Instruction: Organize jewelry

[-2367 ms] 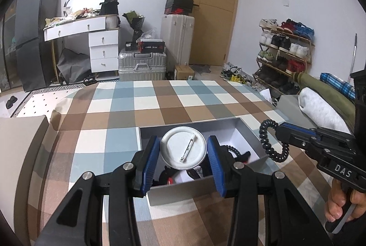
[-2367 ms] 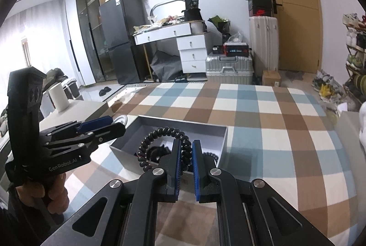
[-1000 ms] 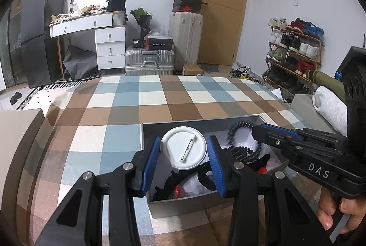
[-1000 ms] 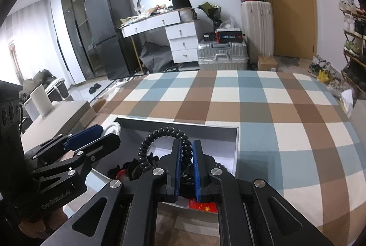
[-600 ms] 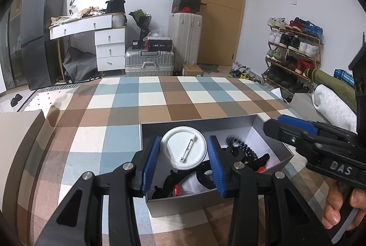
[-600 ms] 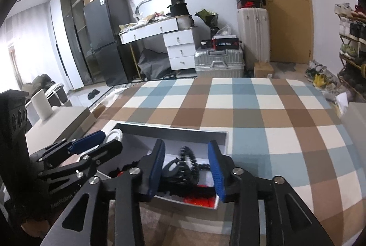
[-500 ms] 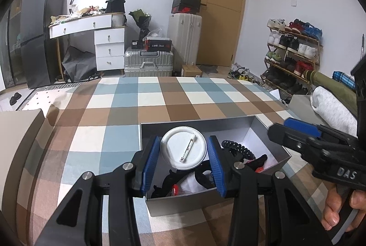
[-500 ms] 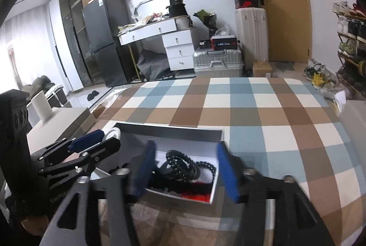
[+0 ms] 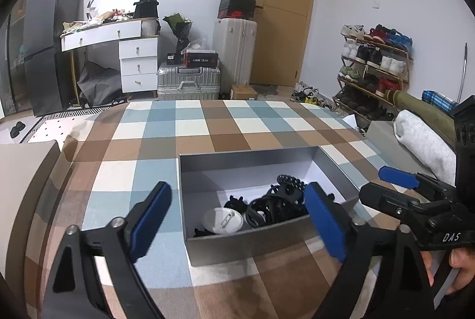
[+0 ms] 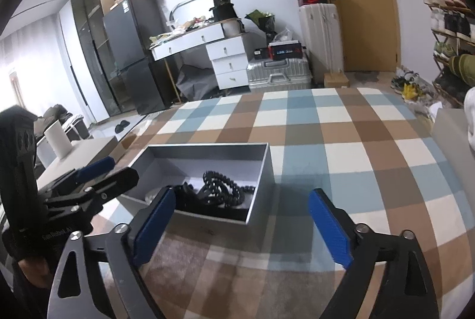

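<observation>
An open grey box [image 9: 246,241] stands on the checked tablecloth; it also shows in the right wrist view [image 10: 262,179]. Inside lie a round white pin badge [image 9: 223,220], black bead bracelets [image 9: 285,194] and other dark pieces. The bead bracelets [image 10: 225,188] lie in a heap in the right wrist view. My left gripper [image 9: 237,218] is open and empty, just in front of and above the box. My right gripper [image 10: 242,218] is open and empty, at the box's near right corner. Each gripper shows in the other's view, the right [image 9: 397,185] and the left [image 10: 95,170].
The checked tablecloth [image 9: 207,129] covers the table to its far edge. A grey flat lid or box [image 9: 26,170] lies at the left edge. Beyond are a desk, suitcases [image 9: 187,81], a fridge, a door and a shoe rack [image 9: 374,69].
My left gripper opened and the white badge dropped into the box. My right gripper had let the black bead bracelet go into the box and has opened wider and drawn back.
</observation>
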Available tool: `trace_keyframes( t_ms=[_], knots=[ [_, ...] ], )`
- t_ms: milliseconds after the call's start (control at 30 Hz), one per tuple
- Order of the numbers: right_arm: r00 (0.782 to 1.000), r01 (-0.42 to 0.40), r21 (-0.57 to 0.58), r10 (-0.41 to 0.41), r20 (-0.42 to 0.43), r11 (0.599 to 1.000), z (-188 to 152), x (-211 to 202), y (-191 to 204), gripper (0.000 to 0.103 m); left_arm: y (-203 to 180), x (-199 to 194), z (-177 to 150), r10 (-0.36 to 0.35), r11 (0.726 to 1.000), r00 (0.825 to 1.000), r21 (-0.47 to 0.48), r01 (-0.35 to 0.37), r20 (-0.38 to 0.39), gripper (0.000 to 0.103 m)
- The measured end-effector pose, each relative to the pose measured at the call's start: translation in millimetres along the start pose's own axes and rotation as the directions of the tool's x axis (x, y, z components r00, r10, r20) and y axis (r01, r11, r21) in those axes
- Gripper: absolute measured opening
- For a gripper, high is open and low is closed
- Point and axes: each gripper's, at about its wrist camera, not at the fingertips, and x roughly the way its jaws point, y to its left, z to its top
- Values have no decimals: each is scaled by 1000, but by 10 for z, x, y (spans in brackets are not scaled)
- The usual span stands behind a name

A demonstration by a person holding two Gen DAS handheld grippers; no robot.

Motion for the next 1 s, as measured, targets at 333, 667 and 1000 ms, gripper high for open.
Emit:
trace_keyframes(
  t_ms=[333, 667, 1000],
  knots=[
    [999, 7, -103, -3, 45, 995, -110, -198, 164, 103, -44, -311, -107, 79, 995, 996, 52, -82, 48, 102],
    [991, -50, -151, 68, 119, 987, -242, -372, 294, 103, -3, -336, -244, 121, 990, 991, 61, -124, 60, 102],
    [984, -53, -147, 77, 161, 988, -313, -398, 267, 103, 131, -273, -312, 117, 993, 991, 0, -117, 60, 102]
  ],
)
